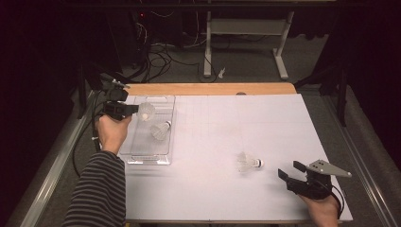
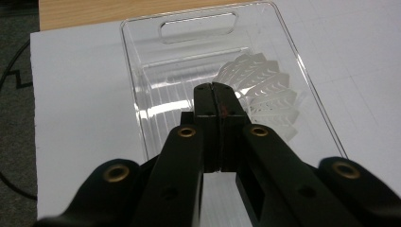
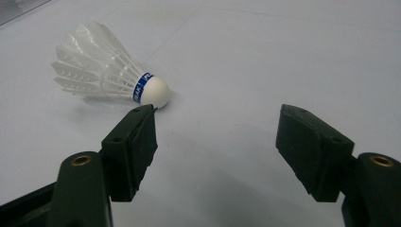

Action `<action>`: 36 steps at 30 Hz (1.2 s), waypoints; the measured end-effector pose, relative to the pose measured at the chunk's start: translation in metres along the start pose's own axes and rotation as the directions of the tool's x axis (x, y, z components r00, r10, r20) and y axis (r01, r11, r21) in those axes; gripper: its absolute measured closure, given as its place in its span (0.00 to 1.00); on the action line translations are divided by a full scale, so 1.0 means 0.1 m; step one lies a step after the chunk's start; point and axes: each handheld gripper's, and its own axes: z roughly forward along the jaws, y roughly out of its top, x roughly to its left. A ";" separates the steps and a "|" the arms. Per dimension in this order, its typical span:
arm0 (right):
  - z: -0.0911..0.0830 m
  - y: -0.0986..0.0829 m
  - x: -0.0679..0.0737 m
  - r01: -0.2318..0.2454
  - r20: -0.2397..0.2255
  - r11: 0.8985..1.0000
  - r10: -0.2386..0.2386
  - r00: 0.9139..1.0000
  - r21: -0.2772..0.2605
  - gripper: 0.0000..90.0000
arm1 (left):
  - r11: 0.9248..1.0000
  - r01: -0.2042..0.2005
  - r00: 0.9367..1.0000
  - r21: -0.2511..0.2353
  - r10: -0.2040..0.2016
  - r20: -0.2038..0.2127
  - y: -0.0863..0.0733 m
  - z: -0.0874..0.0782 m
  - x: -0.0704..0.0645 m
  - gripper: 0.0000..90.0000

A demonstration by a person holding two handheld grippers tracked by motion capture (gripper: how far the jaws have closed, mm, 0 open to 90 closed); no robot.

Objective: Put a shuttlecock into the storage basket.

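Nearest the person, at the table's front right corner, the right gripper (image 1: 289, 171) rests low in a hand, its jaws spread wide and holding nothing. Just beyond them a shuttlecock (image 1: 248, 162) lies on its side on the white table (image 1: 265, 118) — its cork tip sits just beside one jaw in the right gripper view, though whether they touch is unclear. Farther off at the left edge, a striped sleeve (image 1: 97, 189) leads to the left gripper (image 1: 136, 109), held over a clear tray (image 1: 142, 151). Its jaws are pressed tight together on a second shuttlecock (image 1: 146, 111), gripped near its cork end, feathers fanning past the tips. A third shuttlecock (image 1: 161, 130) lies inside the tray — just beside the held one.
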 end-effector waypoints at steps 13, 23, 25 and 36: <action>0.00 0.00 0.00 0.001 0.000 1.000 -0.001 1.000 0.001 0.34 | 1.000 0.021 0.999 0.003 -0.021 -0.031 0.01 0.08 0.06 1.00; 0.01 0.00 0.00 0.002 -0.003 1.000 -0.002 1.000 0.005 0.34 | 0.999 0.031 0.998 0.016 -0.030 -0.057 0.00 0.15 0.13 0.99; 0.01 0.00 0.00 0.002 -0.003 1.000 -0.002 1.000 0.005 0.34 | 0.999 0.036 0.997 0.018 -0.035 -0.063 0.00 0.16 0.14 0.99; 0.01 0.00 0.00 0.000 -0.003 1.000 0.000 1.000 0.006 0.34 | 0.999 0.042 0.996 0.032 -0.040 -0.074 -0.03 0.24 0.15 0.99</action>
